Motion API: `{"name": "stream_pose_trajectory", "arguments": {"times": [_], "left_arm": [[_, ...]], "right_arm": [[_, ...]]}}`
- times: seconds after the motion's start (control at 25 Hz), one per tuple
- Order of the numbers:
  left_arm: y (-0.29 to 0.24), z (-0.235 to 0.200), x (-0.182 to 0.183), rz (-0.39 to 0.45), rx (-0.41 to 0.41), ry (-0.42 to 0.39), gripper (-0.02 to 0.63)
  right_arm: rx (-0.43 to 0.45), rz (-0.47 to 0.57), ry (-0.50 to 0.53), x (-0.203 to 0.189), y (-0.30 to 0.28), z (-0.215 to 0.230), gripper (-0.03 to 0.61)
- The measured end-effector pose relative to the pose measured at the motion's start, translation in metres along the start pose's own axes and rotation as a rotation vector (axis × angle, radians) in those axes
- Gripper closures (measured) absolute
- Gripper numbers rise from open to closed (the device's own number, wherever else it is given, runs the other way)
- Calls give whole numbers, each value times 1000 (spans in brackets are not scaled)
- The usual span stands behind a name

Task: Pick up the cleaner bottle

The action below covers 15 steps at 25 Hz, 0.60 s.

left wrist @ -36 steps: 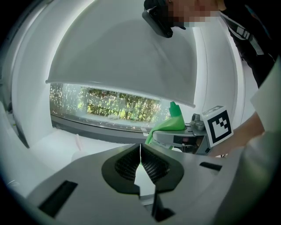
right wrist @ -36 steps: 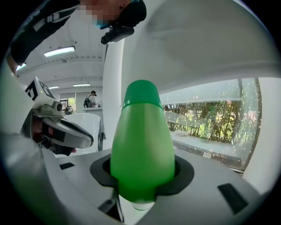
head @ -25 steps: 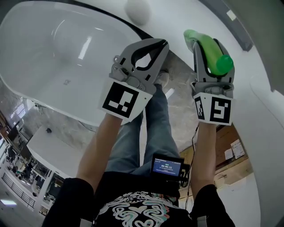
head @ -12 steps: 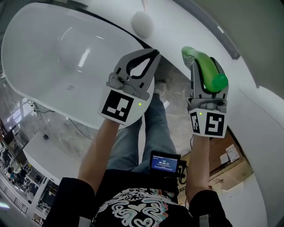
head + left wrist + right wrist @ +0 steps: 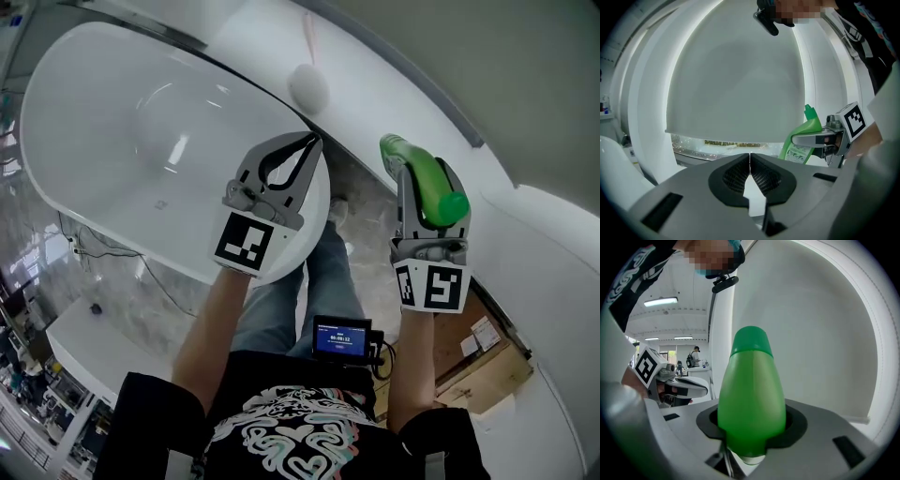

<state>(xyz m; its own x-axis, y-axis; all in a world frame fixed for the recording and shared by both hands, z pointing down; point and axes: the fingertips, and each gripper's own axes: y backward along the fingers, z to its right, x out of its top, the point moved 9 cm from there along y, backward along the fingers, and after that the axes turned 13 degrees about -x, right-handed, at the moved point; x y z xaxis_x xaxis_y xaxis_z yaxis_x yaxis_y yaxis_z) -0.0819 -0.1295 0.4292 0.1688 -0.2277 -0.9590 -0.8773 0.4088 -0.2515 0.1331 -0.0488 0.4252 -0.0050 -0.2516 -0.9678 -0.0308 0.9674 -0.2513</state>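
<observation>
Right of centre in the head view, the right tongs (image 5: 417, 187) are pinching the green cleaner bottle (image 5: 751, 399) clear of the bathtub (image 5: 112, 122). The left tongs (image 5: 309, 142) are sitting pressed together, empty. Pickup appears complete; the next move calls for holding firm.

In the right gripper view I lose the base of the bottle (image 5: 751, 394) — it drops out of sight between the jaws. Its label (image 5: 799, 152) and the waist screen (image 5: 340, 337) are too small for me to read.

The glossy green plastic cleaner bottle (image 5: 429, 183) sits right of centre, upright, cap uppermost. The right claw (image 5: 751, 425) clamps its body.
</observation>
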Motion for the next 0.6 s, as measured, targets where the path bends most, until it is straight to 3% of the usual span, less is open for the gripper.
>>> {"name": "stream_pose_trajectory", "arguments": {"times": [0.24,0.6], "left_arm": [[17,-7,38,44,18,-8,595],[39,-6,91,-10,11,-2,595]], "right_arm": [[-33,-7,-55,34,20,-5,374],[-17,0,-59,93,43,-10,374]]}}
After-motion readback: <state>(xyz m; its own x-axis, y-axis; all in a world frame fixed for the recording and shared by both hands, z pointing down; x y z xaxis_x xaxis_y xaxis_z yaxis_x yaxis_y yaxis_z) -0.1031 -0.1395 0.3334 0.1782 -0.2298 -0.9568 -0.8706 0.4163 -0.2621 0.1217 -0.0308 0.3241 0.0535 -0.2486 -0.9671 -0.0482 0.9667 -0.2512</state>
